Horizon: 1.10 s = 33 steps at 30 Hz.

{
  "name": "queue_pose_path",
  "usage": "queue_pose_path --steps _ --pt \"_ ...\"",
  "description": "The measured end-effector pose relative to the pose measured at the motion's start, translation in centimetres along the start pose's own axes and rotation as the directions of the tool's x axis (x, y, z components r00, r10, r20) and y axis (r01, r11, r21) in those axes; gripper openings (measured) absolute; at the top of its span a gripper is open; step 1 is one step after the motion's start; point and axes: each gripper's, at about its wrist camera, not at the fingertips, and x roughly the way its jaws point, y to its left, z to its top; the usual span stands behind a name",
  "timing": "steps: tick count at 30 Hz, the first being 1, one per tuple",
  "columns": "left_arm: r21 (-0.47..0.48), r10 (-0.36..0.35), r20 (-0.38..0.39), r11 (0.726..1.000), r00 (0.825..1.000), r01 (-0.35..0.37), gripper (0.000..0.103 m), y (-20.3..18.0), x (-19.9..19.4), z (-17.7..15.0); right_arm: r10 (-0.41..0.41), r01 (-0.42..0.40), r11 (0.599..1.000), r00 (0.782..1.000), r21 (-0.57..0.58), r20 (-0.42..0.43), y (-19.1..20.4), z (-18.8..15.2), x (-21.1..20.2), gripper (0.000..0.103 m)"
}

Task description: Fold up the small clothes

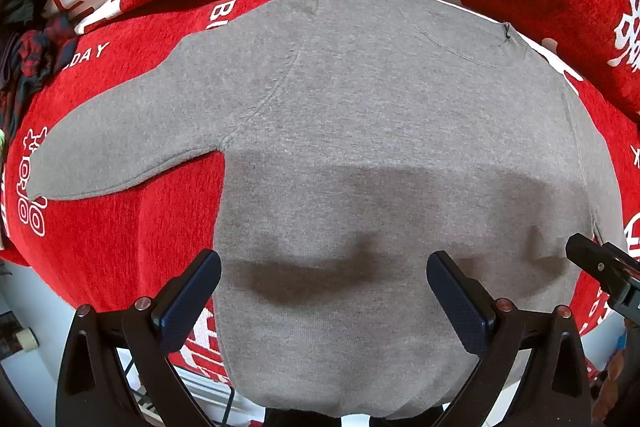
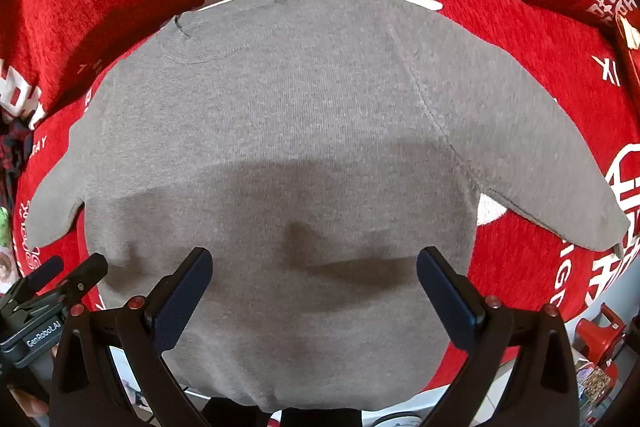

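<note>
Currently the grey sweater (image 1: 360, 131) is lying spread flat, with both sleeves extending outward, on the red blanket (image 1: 120, 235) printed with white lettering; its neckline is pointing away from both grippers and its hem is hanging over the blanket's near edge, directly below them; a shallow crease is running across the lower body of the garment, ahead of the fingertips.

The left gripper (image 1: 324, 291) is hovering over the hem area with its jaws spread wide and nothing between them; the left sleeve (image 1: 120, 143) is stretching away ahead and to its left, well apart from the fingers; whether the pads are touching the fabric cannot be told.

The right gripper (image 2: 314, 287) is hovering beside it over the same lower portion, likewise released and gripping nothing; the right sleeve (image 2: 540, 155) is extending ahead and to its right; each gripper is appearing at the edge of the other's view.

Beyond the blanket, a dark red-checked garment (image 1: 36, 55) is lying far to the left of the left gripper; a red stool-like object (image 2: 600, 331) is standing on the floor to the lower right of the right gripper.
</note>
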Motion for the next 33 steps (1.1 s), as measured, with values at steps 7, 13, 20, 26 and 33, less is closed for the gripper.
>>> queue_pose_path --steps 7,13,20,26,33 --pt "-0.014 -0.005 0.002 1.0 1.0 0.005 0.103 0.4 0.0 -0.2 -0.005 0.005 1.0 1.0 -0.002 -0.004 0.2 0.0 0.0 0.102" --pt "-0.025 -0.023 0.0 0.999 1.0 0.023 0.103 0.8 0.1 -0.5 -0.008 0.008 1.0 1.0 -0.008 -0.003 0.3 -0.1 -0.1 0.102" --pt "-0.057 -0.049 -0.001 0.997 0.999 0.048 0.103 2.0 0.4 -0.7 -0.002 0.002 1.0 1.0 -0.009 -0.01 0.9 -0.4 -0.2 0.102" --pt "-0.106 -0.08 0.014 0.991 0.997 0.081 0.103 4.0 0.8 -0.8 0.0 0.0 1.0 1.0 -0.022 0.004 1.9 -0.6 -0.6 0.102" --pt "-0.228 -0.164 0.079 0.957 0.983 0.178 0.103 8.6 1.4 -0.8 0.01 -0.01 0.998 1.0 -0.07 -0.002 4.6 -0.9 -0.3 0.102"
